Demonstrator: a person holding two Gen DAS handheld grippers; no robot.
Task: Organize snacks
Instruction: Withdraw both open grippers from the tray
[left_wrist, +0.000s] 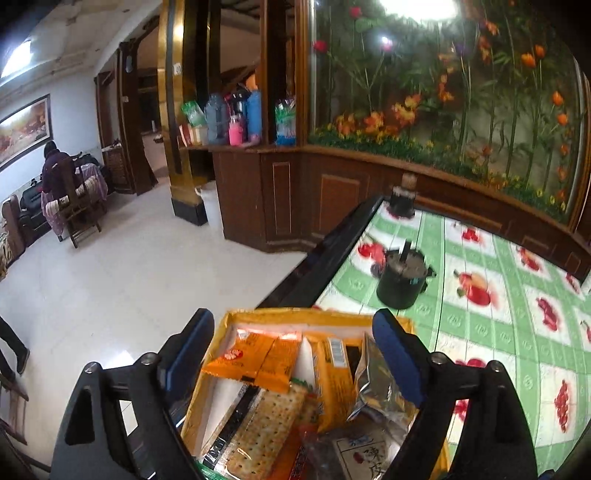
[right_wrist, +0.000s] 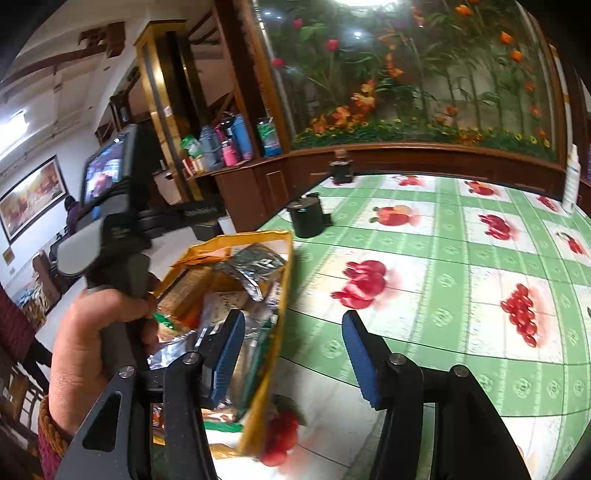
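The bench (right_wrist: 443, 236) carries the yellow snack box (left_wrist: 317, 317) at its near left edge. Both hand-held grippers, left (left_wrist: 293, 341) and right (right_wrist: 293, 338), stand wide and empty. Pick one packet (left_wrist: 255, 362) next, gripping it squarely.

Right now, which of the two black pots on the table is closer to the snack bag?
The black pot with the stick poking out of its top, on the cloth a little beyond the yellow snack bag. The other black pot stands far off at the table's back corner.
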